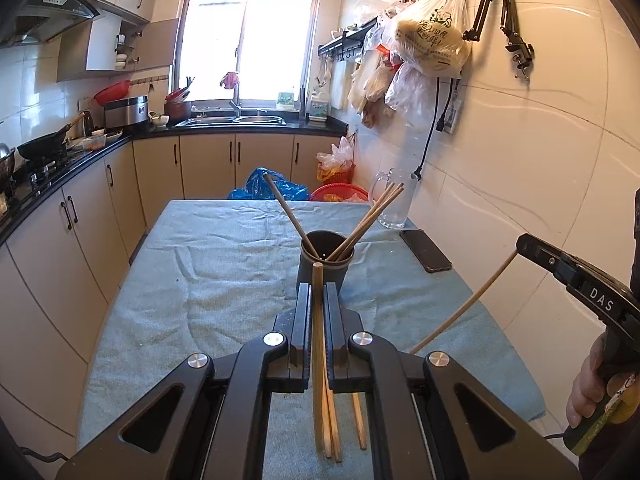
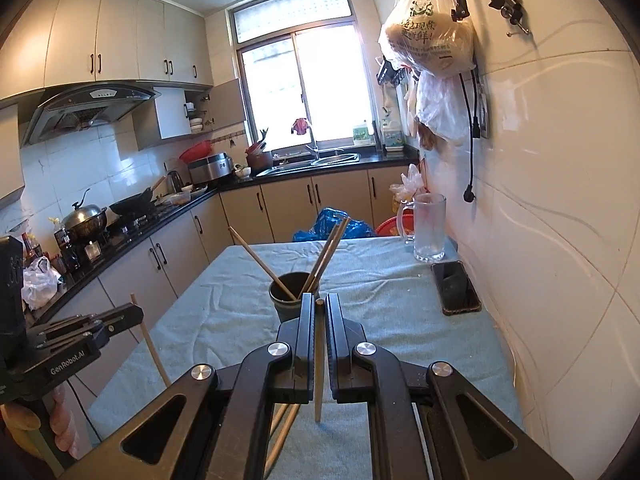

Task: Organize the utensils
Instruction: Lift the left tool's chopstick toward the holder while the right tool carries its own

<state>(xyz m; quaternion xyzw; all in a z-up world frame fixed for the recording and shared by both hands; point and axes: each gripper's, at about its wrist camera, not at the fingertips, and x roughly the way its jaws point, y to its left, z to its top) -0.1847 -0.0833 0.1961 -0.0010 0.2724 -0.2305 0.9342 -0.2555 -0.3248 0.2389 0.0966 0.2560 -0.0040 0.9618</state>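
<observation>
Both claws are clamped tight: the left gripper (image 1: 317,292) on one chopstick (image 1: 318,344), the right gripper (image 2: 319,306) on a second chopstick (image 2: 319,360), each stick running back between its jaws. Ahead on the teal cloth (image 1: 200,280) stands the dark holder cup (image 1: 326,258), already with several sticks leaning in it; loose chopsticks (image 1: 358,420) lie below. Best to tip one stick near upright over the rim, release, then bring the other. Each hand aims forward and slightly down, side by side
</observation>
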